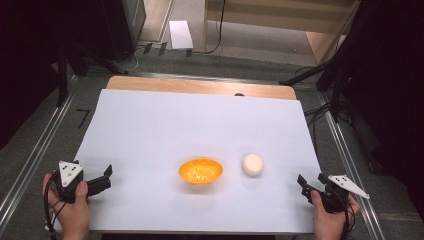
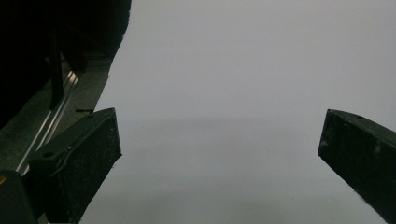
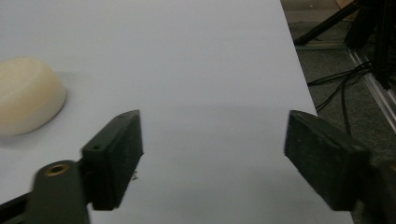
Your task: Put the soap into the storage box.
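An orange bowl (image 1: 200, 171) with pale bits inside sits near the front middle of the white-covered table (image 1: 190, 120). Just right of it lies a cream round lump (image 1: 252, 164), apart from the bowl. My left gripper (image 1: 105, 178) rests at the front left corner, held by a hand, open and empty; its jaws (image 2: 219, 135) stand wide over bare white sheet. At the front right, my right gripper (image 1: 311, 181) is open too. In its own view the right gripper (image 3: 212, 135) holds nothing, and the cream lump (image 3: 25, 95) lies ahead to the left.
A strip of wooden tabletop (image 1: 200, 86) shows past the sheet's far edge. Metal rails (image 1: 35, 150) run along both sides of the table. Cables (image 3: 341, 88) and black stand legs (image 1: 310, 75) lie on the floor to the right.
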Tool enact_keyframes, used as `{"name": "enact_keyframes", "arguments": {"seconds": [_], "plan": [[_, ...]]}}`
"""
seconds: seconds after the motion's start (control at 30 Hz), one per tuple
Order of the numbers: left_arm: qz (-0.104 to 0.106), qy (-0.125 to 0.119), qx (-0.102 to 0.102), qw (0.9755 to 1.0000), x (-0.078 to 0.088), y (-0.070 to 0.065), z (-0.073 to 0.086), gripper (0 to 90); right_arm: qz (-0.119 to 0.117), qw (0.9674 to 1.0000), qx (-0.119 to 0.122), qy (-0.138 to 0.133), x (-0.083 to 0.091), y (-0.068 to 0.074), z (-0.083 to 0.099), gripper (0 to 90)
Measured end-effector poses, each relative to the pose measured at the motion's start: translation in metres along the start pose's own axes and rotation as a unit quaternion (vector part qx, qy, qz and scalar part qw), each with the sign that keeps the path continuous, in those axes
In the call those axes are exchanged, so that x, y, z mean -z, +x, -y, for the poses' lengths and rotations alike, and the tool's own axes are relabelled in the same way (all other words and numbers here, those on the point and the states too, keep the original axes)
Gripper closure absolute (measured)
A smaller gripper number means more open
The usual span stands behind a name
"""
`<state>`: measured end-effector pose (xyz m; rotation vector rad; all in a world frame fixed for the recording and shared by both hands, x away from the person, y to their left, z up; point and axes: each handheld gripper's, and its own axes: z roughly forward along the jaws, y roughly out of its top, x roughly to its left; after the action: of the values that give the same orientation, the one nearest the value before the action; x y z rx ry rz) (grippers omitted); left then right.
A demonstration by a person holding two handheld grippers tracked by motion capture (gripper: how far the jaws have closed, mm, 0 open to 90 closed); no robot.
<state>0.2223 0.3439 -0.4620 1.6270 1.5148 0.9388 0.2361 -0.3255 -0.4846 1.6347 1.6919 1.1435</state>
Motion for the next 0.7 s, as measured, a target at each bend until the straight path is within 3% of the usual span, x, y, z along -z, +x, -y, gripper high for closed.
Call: {"name": "enact_keyframes", "arguments": {"seconds": [0.13,0.27,0.33,0.37,0.43,0.47,0.5,0.6,0.7], "plan": [[0.0,0.0,0.0,1.0,0.0,0.0,0.0,0.0,-0.002,1.0,0.008,0.002,0.001,0.0,0.0,32.3],[-0.001,0.002,-0.001,1.0,0.0,0.0,0.0,0.0,-0.041,0.9986,0.033,0.01,-0.002,-0.002,-0.001,39.5],[-0.001,0.003,0.001,1.0,0.0,0.0,0.0,0.0,-0.047,0.9978,0.046,0.008,-0.003,-0.003,-0.003,42.7],[-0.001,0.003,0.001,1.0,-0.001,0.0,0.0,0.0,-0.043,0.9975,0.053,0.02,-0.002,-0.003,-0.005,47.9],[-0.001,0.003,0.002,1.0,-0.001,0.0,0.0,0.0,-0.051,0.9967,0.053,0.032,0.001,-0.003,-0.008,49.4],[0.0,0.003,0.002,1.0,-0.001,0.0,0.0,0.0,-0.066,0.9957,0.053,0.036,0.005,0.0,-0.013,42.3],[0.0,0.002,0.001,1.0,0.0,0.0,0.0,0.0,-0.064,0.9952,0.062,0.041,0.007,0.002,-0.014,35.3],[0.002,0.0,0.001,1.0,0.0,0.001,0.0,0.0,-0.071,0.991,0.088,0.072,0.008,0.008,-0.019,28.8],[0.001,0.003,0.003,1.0,-0.001,0.0,0.0,0.0,-0.062,0.9842,0.13,0.103,0.009,0.016,-0.027,22.5]]}}
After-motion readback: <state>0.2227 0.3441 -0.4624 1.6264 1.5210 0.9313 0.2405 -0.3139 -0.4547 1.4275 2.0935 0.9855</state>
